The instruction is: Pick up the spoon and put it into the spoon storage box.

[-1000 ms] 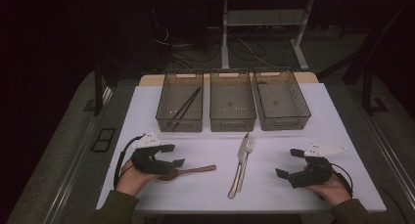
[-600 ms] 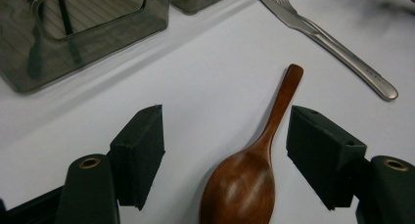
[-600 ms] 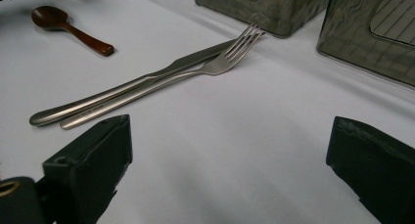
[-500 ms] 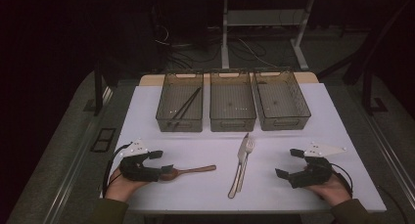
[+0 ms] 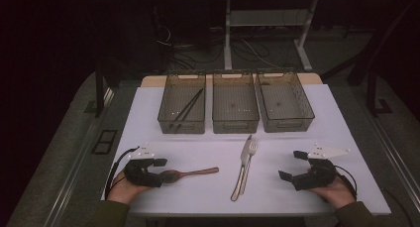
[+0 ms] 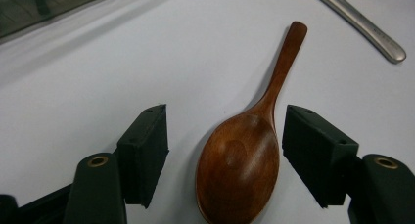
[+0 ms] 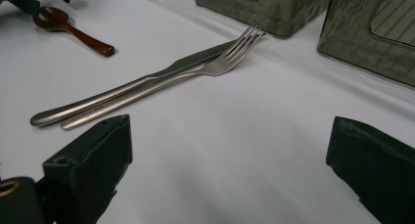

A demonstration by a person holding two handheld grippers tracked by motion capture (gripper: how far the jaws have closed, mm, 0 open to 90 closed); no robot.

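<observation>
The left gripper (image 6: 222, 155) is straddling the bowl of the wooden spoon (image 6: 244, 155), which is lying on the desk (image 5: 198, 138). Its fingers (image 6: 147, 150) have just been closing but are standing spread, not yet pinching. The right gripper (image 7: 230, 185) is resting with fingers spread on nothing. Chopsticks (image 5: 187, 107) are lying in the left tray (image 5: 182, 125); spoon, knife (image 5: 242, 162) and fork (image 5: 250, 155) are awaiting sorting. The spoon's tip is cut off in the left gripper view.
</observation>
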